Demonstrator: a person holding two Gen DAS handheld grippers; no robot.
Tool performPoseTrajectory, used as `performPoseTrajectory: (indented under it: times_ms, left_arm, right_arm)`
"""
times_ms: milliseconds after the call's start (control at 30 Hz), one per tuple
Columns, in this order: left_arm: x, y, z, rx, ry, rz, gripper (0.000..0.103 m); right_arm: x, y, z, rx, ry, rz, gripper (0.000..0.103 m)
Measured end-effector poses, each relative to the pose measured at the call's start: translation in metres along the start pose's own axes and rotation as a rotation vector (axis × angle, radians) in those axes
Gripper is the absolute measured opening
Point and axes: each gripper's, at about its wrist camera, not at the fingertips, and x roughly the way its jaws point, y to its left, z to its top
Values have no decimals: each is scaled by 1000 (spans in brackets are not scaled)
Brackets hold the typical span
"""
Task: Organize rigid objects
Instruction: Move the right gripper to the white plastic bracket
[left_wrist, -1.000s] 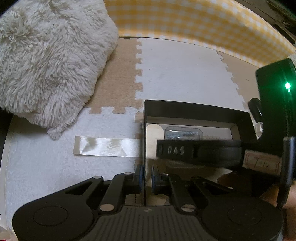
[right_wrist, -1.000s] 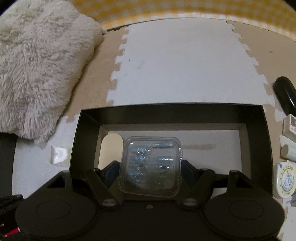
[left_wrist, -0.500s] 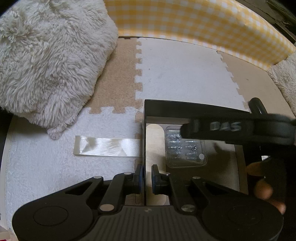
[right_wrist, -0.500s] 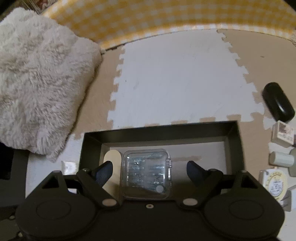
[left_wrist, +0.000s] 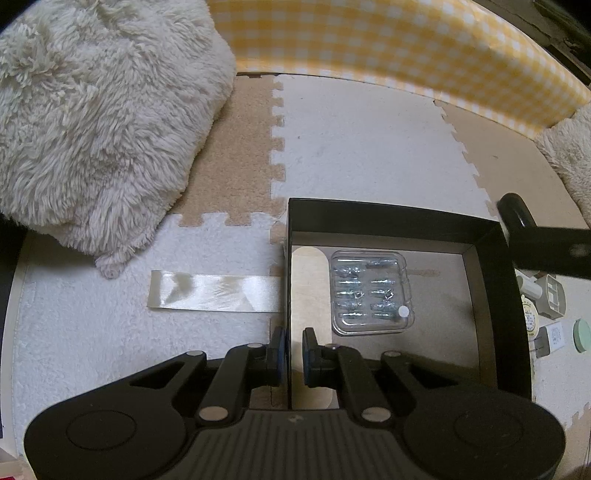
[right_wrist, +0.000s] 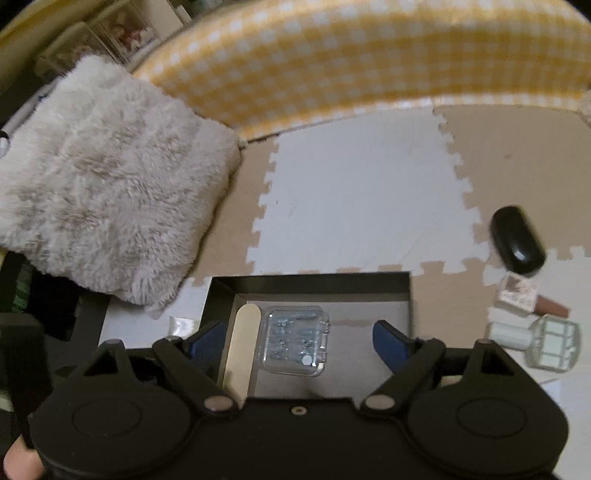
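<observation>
- Inside the shallow black cardboard box (left_wrist: 391, 225), toward its left side, the clear plastic case of small metal bits (left_wrist: 371, 291) lies flat beside a pale rounded nail file (left_wrist: 308, 291); these two look already sorted.
- Left gripper (left_wrist: 290, 345): its fingers are pinched narrow on the box's near-left wall, one pad outside and one inside, which I read as steadying the box.
- Right gripper (right_wrist: 300, 338): its fingers have just been opening and stand wide with nothing pressed between them; the clear case lies below and between them, untouched, so it appears released.
- Left to do, by my judgement: several things remain outside on the foam floor mat (right_wrist: 362, 206) to the right of the box: a black oval case (right_wrist: 517, 240), a small cream box (right_wrist: 517, 295), a white-capped faceted glass bottle (right_wrist: 546, 343).
- Only the left wrist view shows the grip on the box wall, the satin ribbon strip (left_wrist: 214, 293) lying left of the box, a mint green round lid (left_wrist: 581, 334) and a round tape measure (left_wrist: 530, 317) partly hidden by the right wall.
- Only the right wrist view shows the black oval case whole, a brownish tube (right_wrist: 552, 308) behind the cream box, and a person's fingertip (right_wrist: 18, 461) at the lower left corner.
- Both views show the fluffy white cushion (left_wrist: 96, 122) far left and the yellow checked bolster (left_wrist: 388, 51) along the far edge.
</observation>
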Motion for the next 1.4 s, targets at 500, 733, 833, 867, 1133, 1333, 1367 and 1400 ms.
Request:
performPoseTrajectory:
  times_ms: [500, 733, 833, 867, 1133, 1333, 1367, 1400]
  left_arm:
    - [1, 1, 0, 6, 1, 8, 9]
    - [1, 0, 1, 7, 1, 9, 9]
    - [1, 0, 1, 9, 1, 10, 9]
    - [1, 0, 1, 9, 1, 10, 9]
    - [1, -2, 1, 15, 2, 19, 9]
    - [1, -3, 1, 20, 3, 23, 9]
    - [1, -3, 0, 21, 3, 23, 9]
    - [1, -3, 0, 20, 3, 23, 9]
  right_arm:
    - [-78, -63, 0, -19, -158, -78, 99]
    - [-88, -107, -1, 32, -228, -205, 103]
    - [-86, -128, -3, 81, -239, -256, 103]
    - [-83, -135, -4, 93, -238, -273, 103]
    - [-49, -173, -16, 169, -134, -362, 103]
    - [-19, -179, -25, 148, 5, -364, 102]
    - [-15, -179, -26, 143, 16, -375, 100]
    - [-11, -180, -27, 136, 26, -382, 98]
